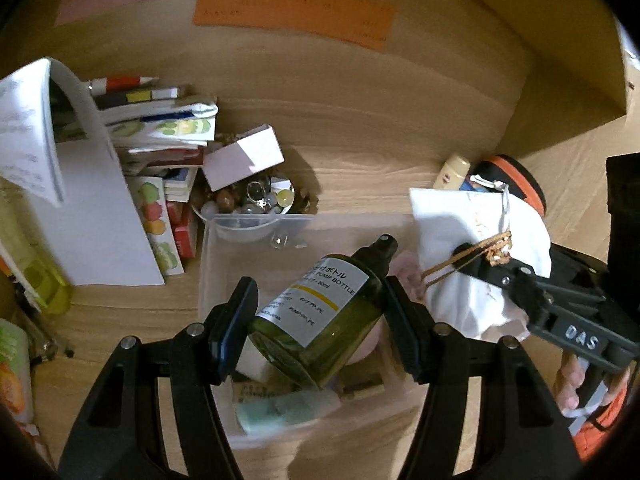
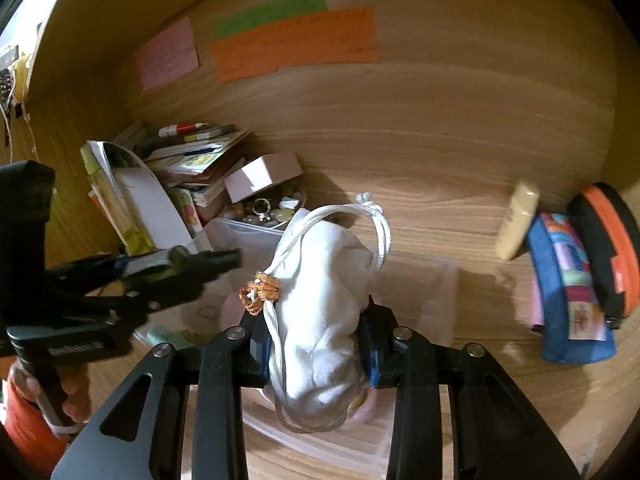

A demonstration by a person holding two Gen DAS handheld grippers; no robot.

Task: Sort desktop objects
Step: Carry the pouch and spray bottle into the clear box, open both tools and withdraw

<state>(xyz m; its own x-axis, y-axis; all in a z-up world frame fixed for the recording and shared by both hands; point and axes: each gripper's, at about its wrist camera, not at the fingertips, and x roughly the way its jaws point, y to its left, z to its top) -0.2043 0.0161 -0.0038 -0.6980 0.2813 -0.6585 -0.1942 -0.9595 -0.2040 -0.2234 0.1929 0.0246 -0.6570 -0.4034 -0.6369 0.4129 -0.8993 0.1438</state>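
My left gripper point(image 1: 320, 320) is shut on a dark green pump bottle point(image 1: 332, 312) with a white label, holding it tilted above a clear plastic bin point(image 1: 208, 264). Small items lie in the bin under the bottle. My right gripper point(image 2: 316, 320) is shut on a white drawstring pouch point(image 2: 324, 280) with an orange cord knot point(image 2: 258, 288), over the bin's point(image 2: 240, 232) right side. In the left wrist view the right gripper point(image 1: 476, 260) and the pouch point(image 1: 480, 232) sit at the right. In the right wrist view the left gripper point(image 2: 216, 262) reaches in from the left, blurred.
A stack of books and papers point(image 1: 160, 128), a white box point(image 1: 244, 156) and a bowl of beads point(image 1: 248, 200) stand behind the bin. At the right lean a cream tube point(image 2: 516, 220), a blue pouch point(image 2: 568, 288) and an orange-black case point(image 2: 604, 240). Coloured notes point(image 2: 296, 44) hang on the wooden back wall.
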